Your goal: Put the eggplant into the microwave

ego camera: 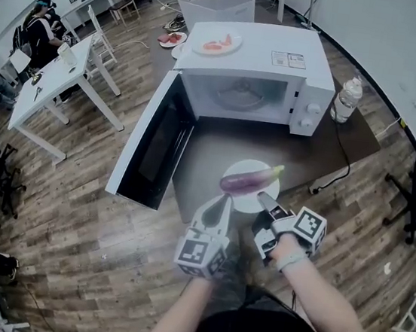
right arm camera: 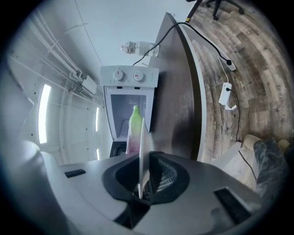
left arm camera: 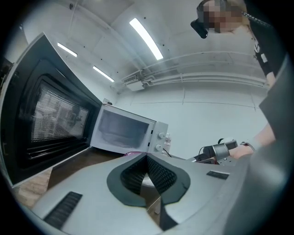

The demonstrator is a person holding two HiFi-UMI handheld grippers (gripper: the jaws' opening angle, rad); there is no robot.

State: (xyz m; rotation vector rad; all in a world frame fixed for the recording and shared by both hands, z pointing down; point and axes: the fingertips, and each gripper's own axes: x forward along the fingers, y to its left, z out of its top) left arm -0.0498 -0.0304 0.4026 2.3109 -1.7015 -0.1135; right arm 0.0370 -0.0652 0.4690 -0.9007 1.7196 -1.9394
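Note:
A purple eggplant [ego camera: 250,179] with a green stem lies on a small white plate [ego camera: 247,200], held above the dark table in front of the open microwave [ego camera: 254,76]. My right gripper [ego camera: 262,199] is shut on the plate's near rim. In the right gripper view the plate [right arm camera: 141,147] stands edge-on between the jaws, the eggplant [right arm camera: 134,126] lined up with the microwave [right arm camera: 131,103]. My left gripper [ego camera: 225,200] is shut with nothing in it, just beside the plate's left edge. In the left gripper view its closed tips [left arm camera: 147,158] point toward the microwave [left arm camera: 126,131].
The microwave door [ego camera: 153,147] hangs wide open to the left. A plate of red food [ego camera: 216,43] rests on the microwave's top. A water bottle [ego camera: 346,98] stands to its right. A cable runs off the table [ego camera: 211,143] to a power strip [right arm camera: 226,95] on the floor.

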